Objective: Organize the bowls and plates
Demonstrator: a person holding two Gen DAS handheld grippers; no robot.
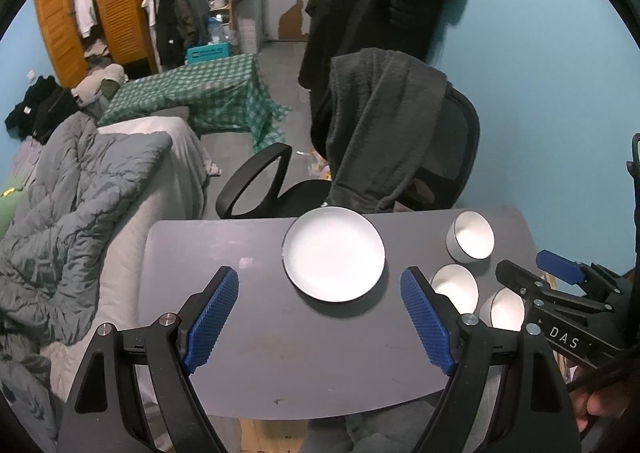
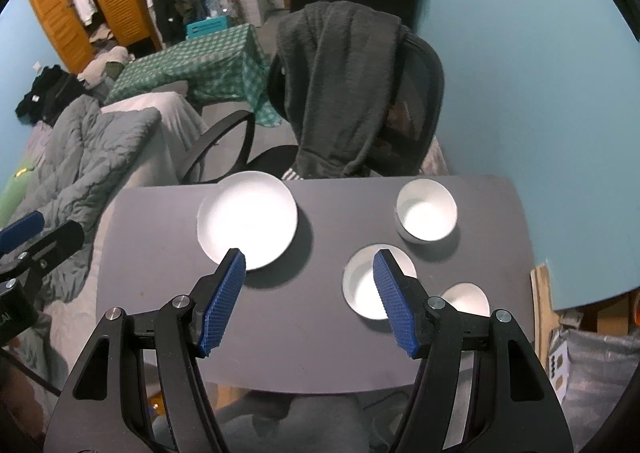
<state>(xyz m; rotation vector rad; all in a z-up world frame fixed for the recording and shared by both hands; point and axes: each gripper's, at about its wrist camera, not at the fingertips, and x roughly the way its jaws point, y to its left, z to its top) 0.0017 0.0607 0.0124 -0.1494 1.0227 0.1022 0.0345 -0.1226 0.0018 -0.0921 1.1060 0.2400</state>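
Sitting on grey table (image 2: 312,333), plate (image 2: 248,219) and bowls (image 2: 426,213); hovering above, both grippers (image 1: 320,313) (image 2: 310,293) gaping wide, holding nothing.

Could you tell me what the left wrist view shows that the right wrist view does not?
Only the left wrist view shows the right gripper from outside, at its right edge, and the hand holding it. Only the right wrist view shows the left gripper from outside, at its left edge. Both show the table, plate, three bowls and chair. Both grippers are open and empty.
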